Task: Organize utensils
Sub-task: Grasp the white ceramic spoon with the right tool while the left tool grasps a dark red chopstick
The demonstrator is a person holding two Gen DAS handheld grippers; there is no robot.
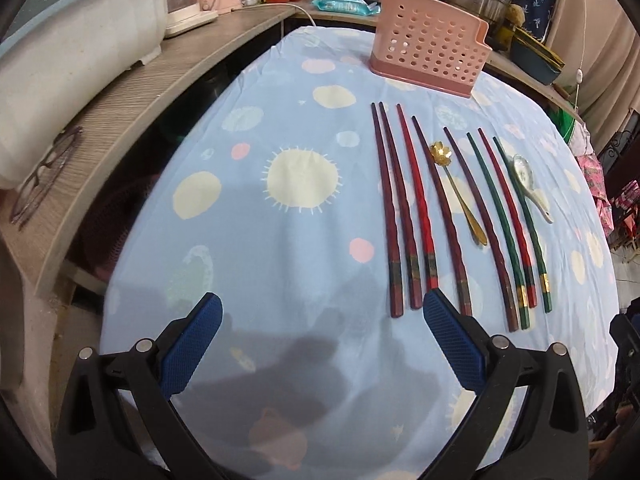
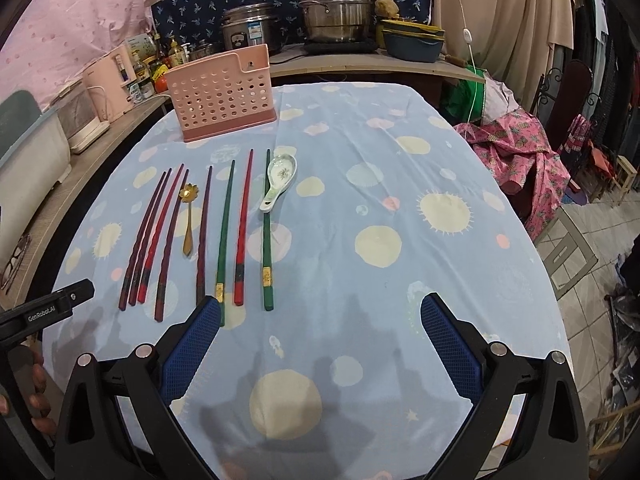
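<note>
Several chopsticks (image 1: 424, 204) in dark red, bright red and green lie side by side on the blue tablecloth (image 1: 256, 256). Between them rests a gold flower-bowl spoon (image 1: 460, 192), and a white ceramic spoon (image 1: 528, 184) lies at the right end. A pink perforated utensil holder (image 1: 428, 46) stands upright at the far edge. My left gripper (image 1: 322, 308) hangs open near the table's front, left of the chopstick ends. The right wrist view shows the same chopsticks (image 2: 224, 236), gold spoon (image 2: 188, 216), ceramic spoon (image 2: 278, 180) and holder (image 2: 222, 94). My right gripper (image 2: 320, 310) is open and empty, to the right of them.
A wooden counter (image 1: 132, 92) runs along the left with glasses (image 1: 44, 180), a white bin and appliances. Pots (image 2: 334, 4) and a blue dish sit on the back shelf. Pink cloth (image 2: 516, 144) lies off the table's right edge. A hand holding the left gripper's body (image 2: 44, 308) shows at left.
</note>
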